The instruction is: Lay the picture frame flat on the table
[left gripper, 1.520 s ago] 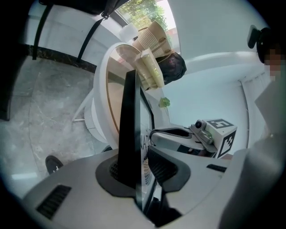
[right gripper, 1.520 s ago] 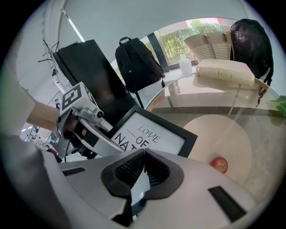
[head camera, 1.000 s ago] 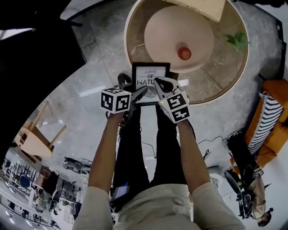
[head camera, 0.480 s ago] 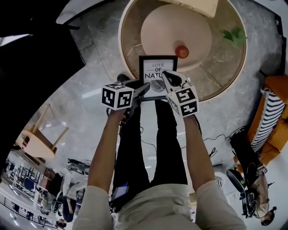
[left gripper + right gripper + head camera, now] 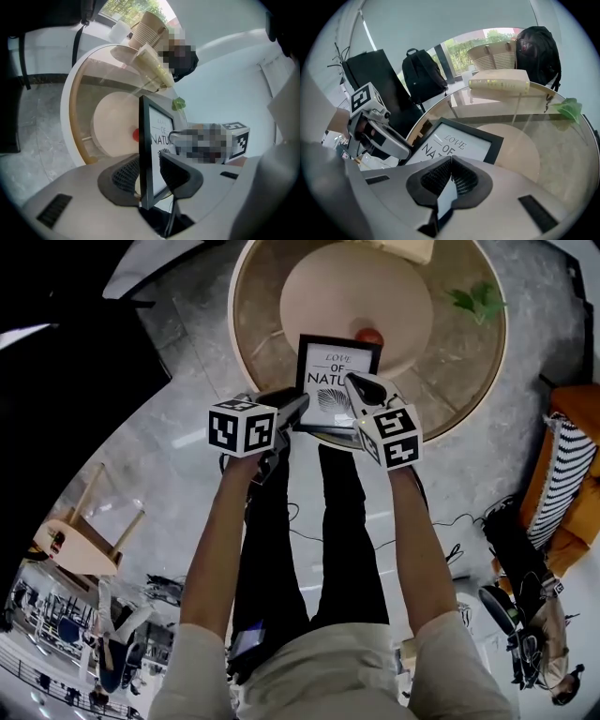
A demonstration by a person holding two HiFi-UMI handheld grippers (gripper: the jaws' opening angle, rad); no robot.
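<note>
The picture frame [image 5: 335, 379], black-rimmed with a white "LOVE OF NATURE" print, is held over the near edge of the round glass table [image 5: 234, 324]. My left gripper [image 5: 300, 409] is shut on the frame's left edge. In the left gripper view the frame [image 5: 159, 133] stands edge-on between the jaws of that gripper [image 5: 146, 168]. My right gripper [image 5: 353, 383] grips its right side. In the right gripper view that gripper [image 5: 451, 176] is shut on a thin pale edge, with the print [image 5: 454, 143] just beyond.
Under the glass lie a beige round shelf [image 5: 319, 296] and a red ball [image 5: 370, 335]. A green leaf [image 5: 472, 299] and a pale box [image 5: 499, 84] rest on the table. A wooden stool [image 5: 80, 531] stands left and an orange sofa [image 5: 572, 427] right. Cables cross the floor.
Both grippers have carried the frame away from the body, from the table's near rim to further over the glass. The grips on it look unchanged.
</note>
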